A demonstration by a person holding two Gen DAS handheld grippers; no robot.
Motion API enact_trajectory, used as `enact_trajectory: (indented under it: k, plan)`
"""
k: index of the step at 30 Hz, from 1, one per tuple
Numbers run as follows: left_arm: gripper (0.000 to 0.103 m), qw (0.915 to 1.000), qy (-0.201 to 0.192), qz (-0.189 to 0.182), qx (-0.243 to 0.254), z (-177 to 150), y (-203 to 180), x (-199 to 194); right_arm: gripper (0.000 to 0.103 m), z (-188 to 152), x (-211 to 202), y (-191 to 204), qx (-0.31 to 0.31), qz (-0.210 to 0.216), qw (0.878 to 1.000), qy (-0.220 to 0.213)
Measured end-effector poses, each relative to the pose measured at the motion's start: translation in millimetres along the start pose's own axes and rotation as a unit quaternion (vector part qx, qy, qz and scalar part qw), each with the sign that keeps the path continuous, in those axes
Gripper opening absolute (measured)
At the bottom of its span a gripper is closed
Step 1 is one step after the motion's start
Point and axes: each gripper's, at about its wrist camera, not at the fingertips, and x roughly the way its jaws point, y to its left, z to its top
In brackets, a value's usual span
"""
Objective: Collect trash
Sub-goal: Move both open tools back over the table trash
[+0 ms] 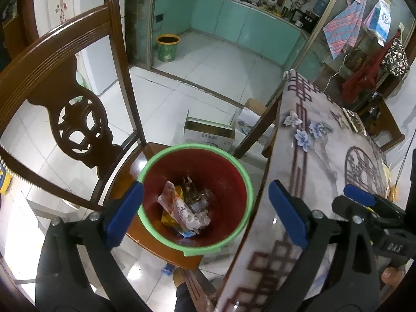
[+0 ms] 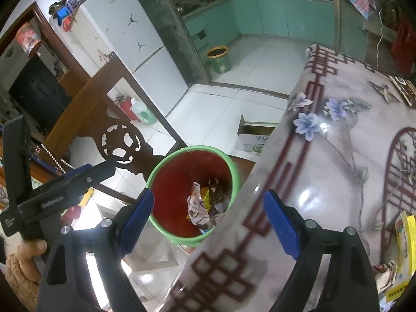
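A red bin with a green rim [image 1: 247, 182] [image 2: 156, 172] stands on a wooden chair seat beside the table. Crumpled wrappers and packets [image 1: 182, 209] [image 2: 199, 208] lie at its bottom. My left gripper [image 1: 206, 186] hangs open above the bin with nothing between its blue pads. My right gripper [image 2: 209, 193] is also open and empty, spanning the bin's near rim and the table edge. Each gripper shows in the other's view: the right one [image 1: 364, 200] over the table, the left one [image 2: 78, 174] by the chair. A yellow packet [image 2: 404, 247] and a crumpled wrapper [image 2: 387, 273] lie on the table.
The carved chair back [image 1: 72, 119] rises left of the bin. The flowered tablecloth table [image 1: 325, 156] [image 2: 338, 182] fills the right. An open cardboard box [image 1: 208, 135] [image 2: 253, 135] sits on the tiled floor beyond. A green bucket [image 1: 167, 48] stands in the kitchen doorway, a white fridge [image 2: 135, 52] to the left.
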Motion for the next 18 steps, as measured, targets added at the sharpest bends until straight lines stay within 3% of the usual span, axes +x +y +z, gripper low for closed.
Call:
enact_trajectory:
  k: [9, 18]
  plan:
    - [0.096, 0.9999, 0.005, -0.011, -0.006, -43, -66, -18, 0.083, -33, -47, -36, -0.014, 0.006, 1.000, -0.002]
    - [0.097, 0.9981, 0.028, -0.042, 0.036, -97, -175, -18, 0.084, -87, -133, -147, 0.039, -0.037, 0.998, -0.029]
